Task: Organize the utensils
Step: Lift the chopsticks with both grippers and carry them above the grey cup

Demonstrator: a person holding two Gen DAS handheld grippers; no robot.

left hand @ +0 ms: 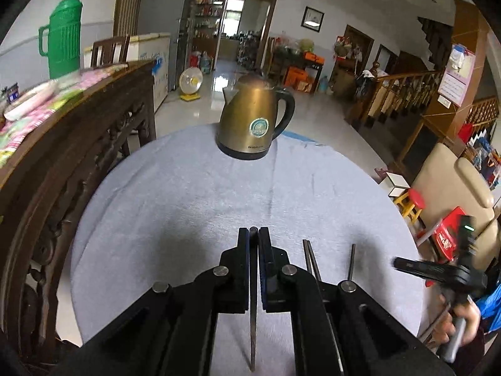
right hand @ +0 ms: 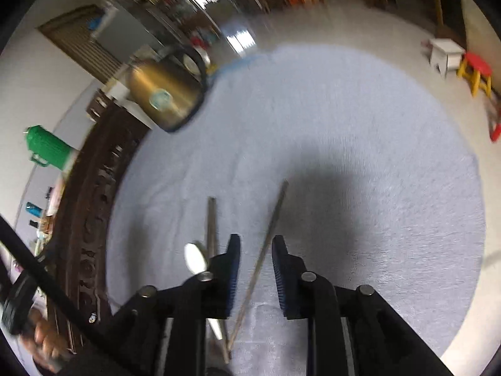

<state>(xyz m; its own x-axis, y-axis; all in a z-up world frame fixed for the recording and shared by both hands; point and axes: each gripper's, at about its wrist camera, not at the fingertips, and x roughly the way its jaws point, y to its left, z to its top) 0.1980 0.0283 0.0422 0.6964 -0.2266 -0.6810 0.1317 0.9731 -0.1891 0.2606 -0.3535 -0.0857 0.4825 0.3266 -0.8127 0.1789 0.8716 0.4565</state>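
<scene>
My left gripper [left hand: 253,232] is shut on a dark chopstick [left hand: 252,329] and holds it lengthwise between the pads, above the grey cloth. A pair of chopsticks [left hand: 311,260] and a single chopstick [left hand: 353,261] lie on the cloth to its right. My right gripper [right hand: 256,241] is open and low over the cloth; a single chopstick [right hand: 266,247] lies between its fingers. Another chopstick pair [right hand: 211,219] and a metal spoon [right hand: 197,260] lie just left of the left finger. The right gripper also shows at the right edge of the left wrist view [left hand: 404,264].
A brass electric kettle [left hand: 255,122] stands at the far side of the round table covered by the grey cloth [left hand: 188,203]. A carved dark wooden table [left hand: 62,156] with a green thermos [left hand: 64,37] stands to the left. Stools and a chair are right of the table.
</scene>
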